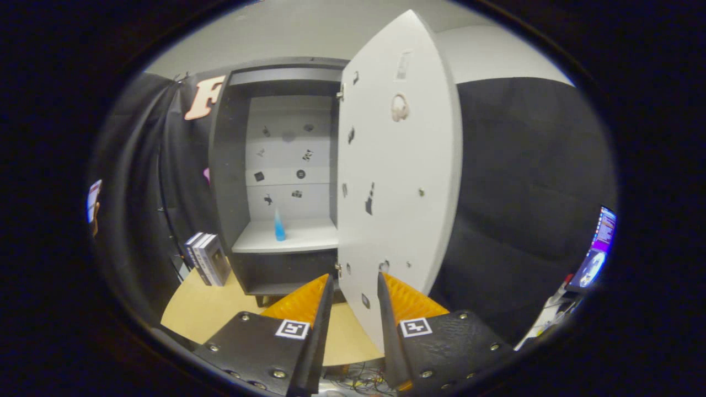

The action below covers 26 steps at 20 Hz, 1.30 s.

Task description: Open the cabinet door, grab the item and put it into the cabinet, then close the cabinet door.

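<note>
— Jaws point(356, 286) stood apart, correct? Was anything held between them?

— Apart, yes, and nothing was pinched. The lower edge of the open cabinet door point(400, 182) sat in the gap just ahead of the fingers, but I couldn't tell whether either finger touched it.

— And the item?

— A small blue bottle point(279, 226) stood upright on the white shelf point(298, 238) inside the cabinet point(231, 165), far beyond the fingers and a little left of them.

— How was the door placed?

— It was swung wide, hinged at the cabinet's right side, its white inner face dotted with small dark marks.

— Anything else nearby?

— A few books point(207, 258) stood upright on the wooden desk point(204, 317), just left of the cabinet's base. Far right, a lit screen point(598, 251) glowed against the dark cloth.
</note>
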### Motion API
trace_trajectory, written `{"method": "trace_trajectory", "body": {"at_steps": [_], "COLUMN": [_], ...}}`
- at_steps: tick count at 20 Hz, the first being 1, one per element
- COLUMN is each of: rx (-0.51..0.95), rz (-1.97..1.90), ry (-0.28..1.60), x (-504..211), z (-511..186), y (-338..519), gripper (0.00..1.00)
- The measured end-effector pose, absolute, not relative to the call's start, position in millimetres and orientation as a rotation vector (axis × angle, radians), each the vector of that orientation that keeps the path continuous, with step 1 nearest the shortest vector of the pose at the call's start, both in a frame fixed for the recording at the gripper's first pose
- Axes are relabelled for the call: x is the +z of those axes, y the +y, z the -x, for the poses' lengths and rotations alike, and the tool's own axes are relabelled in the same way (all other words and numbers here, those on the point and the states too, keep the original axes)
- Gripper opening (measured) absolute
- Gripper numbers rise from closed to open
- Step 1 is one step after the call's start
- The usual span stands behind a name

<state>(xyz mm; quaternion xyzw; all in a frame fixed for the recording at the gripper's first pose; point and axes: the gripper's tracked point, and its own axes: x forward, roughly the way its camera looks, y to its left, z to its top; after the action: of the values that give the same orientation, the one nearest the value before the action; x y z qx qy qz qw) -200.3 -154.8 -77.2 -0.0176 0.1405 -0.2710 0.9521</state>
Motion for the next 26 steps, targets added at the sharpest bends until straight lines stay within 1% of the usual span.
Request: {"method": "trace_trajectory", "body": {"at_steps": [4, 10, 13, 16, 17, 20, 26], "rx": [-0.684, -0.816, -0.813, -0.766, -0.769, -0.773, -0.693], "rz": [0.044, 0.062, 0.052, 0.012, 0.011, 0.017, 0.062], "ry": [0.296, 0.284, 0.246, 0.213, 0.215, 0.211, 0.224], "x": [-66, -53, -40, -32, -33, -32, -30], "z": [237, 250, 236, 212, 209, 208, 202], "y": [-206, -271, -284, -280, -280, -281, -268], "gripper": [0.45, 0.45, 0.45, 0.45, 0.45, 0.45, 0.44]}}
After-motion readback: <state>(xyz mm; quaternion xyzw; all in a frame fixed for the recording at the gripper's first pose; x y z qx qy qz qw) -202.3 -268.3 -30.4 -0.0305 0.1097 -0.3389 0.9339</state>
